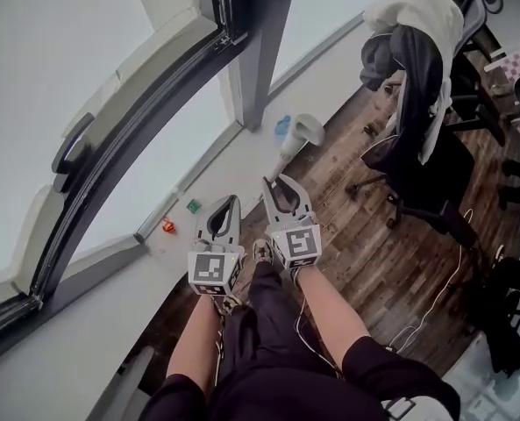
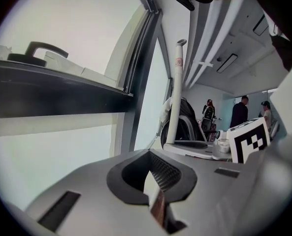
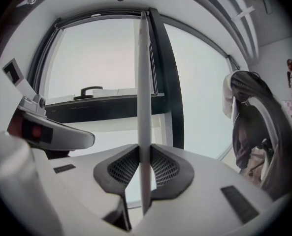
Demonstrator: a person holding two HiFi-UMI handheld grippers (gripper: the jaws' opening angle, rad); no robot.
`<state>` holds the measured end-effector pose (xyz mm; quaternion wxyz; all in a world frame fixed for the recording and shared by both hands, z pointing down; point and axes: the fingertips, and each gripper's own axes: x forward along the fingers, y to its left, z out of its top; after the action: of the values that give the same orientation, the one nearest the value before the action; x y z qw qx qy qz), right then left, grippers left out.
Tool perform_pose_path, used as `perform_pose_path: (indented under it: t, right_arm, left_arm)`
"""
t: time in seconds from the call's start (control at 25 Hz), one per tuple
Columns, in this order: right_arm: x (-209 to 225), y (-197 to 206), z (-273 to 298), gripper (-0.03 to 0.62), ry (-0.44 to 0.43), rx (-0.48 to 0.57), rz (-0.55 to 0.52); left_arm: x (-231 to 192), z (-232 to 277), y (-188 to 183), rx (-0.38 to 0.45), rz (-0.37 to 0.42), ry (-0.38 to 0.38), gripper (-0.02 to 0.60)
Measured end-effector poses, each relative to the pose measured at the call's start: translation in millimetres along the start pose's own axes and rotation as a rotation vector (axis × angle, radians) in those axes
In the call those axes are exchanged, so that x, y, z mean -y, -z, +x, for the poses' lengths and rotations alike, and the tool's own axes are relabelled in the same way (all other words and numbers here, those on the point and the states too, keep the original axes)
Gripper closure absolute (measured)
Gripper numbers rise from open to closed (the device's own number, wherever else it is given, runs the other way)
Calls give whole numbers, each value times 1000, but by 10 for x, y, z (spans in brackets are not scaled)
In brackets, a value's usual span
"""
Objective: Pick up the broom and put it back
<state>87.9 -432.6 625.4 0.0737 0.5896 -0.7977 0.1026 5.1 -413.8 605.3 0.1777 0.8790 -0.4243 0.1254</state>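
One broom, two grippers, one office chair with clothing draped over it. On the window ledge: one red bit, one green bit. The broom handle carries a red label, its writing too small to read. The right gripper is clenched on the white handle, which stands upright between its pads. The left gripper is closed and empty, just beside the right gripper. The handle stands ahead of it, not touching.
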Motion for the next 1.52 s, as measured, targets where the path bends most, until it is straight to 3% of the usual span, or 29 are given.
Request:
perform_pose_path:
  t: [0.32, 0.48, 0.96, 1.2, 1.52]
  right_arm:
    - [8, 648, 549, 510, -61, -58, 5]
    - [25, 671, 701, 508, -70, -43, 8]
    - [58, 882, 1107, 509, -114, -71, 7]
    - [229, 834, 1523, 510, -66, -39, 46]
    - [534, 814, 2112, 508, 3, -62, 118]
  left_arm:
    - [-268, 293, 370, -17, -11, -27, 581]
    - [-327, 397, 525, -34, -16, -14, 581]
    - [-748, 738, 828, -75, -30, -78, 581]
    - [-744, 631, 908, -108, -27, -84, 581]
    - [-826, 462, 698, -108, -11, -112, 581]
